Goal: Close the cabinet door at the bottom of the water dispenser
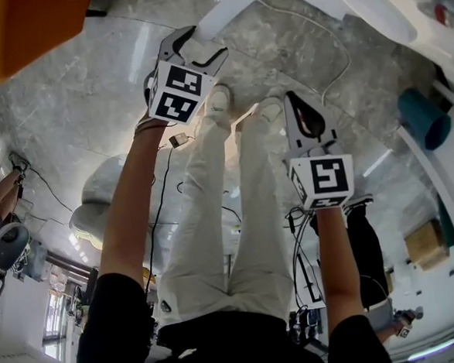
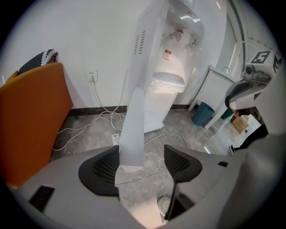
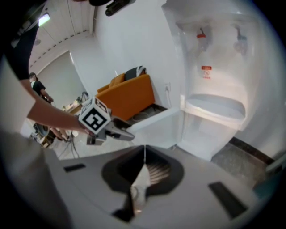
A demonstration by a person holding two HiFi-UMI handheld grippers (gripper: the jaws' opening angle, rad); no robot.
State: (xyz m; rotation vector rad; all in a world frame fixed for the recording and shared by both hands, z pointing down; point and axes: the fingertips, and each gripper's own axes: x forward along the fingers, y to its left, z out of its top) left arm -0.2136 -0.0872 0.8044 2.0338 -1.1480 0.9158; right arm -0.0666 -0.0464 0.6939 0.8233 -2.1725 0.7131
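The white water dispenser (image 2: 174,58) stands against the wall, and its bottom cabinet door (image 2: 132,129) is swung out towards me. My left gripper (image 2: 142,163) is open. The door's free edge stands between its jaws, close to the left pad (image 2: 105,167). In the head view the left gripper (image 1: 198,47) straddles the door (image 1: 234,4) above my feet. My right gripper (image 1: 293,104) hangs beside my right leg, shut on nothing. The right gripper view shows its shut jaws (image 3: 144,156) facing the dispenser (image 3: 214,67) and the open door (image 3: 154,118).
An orange chair (image 2: 31,116) stands left of the dispenser. Cables and a power strip (image 2: 115,137) lie on the grey floor. A teal bin (image 2: 203,114) sits under a white table (image 2: 223,82) on the right, with a cardboard box (image 1: 425,242) nearby.
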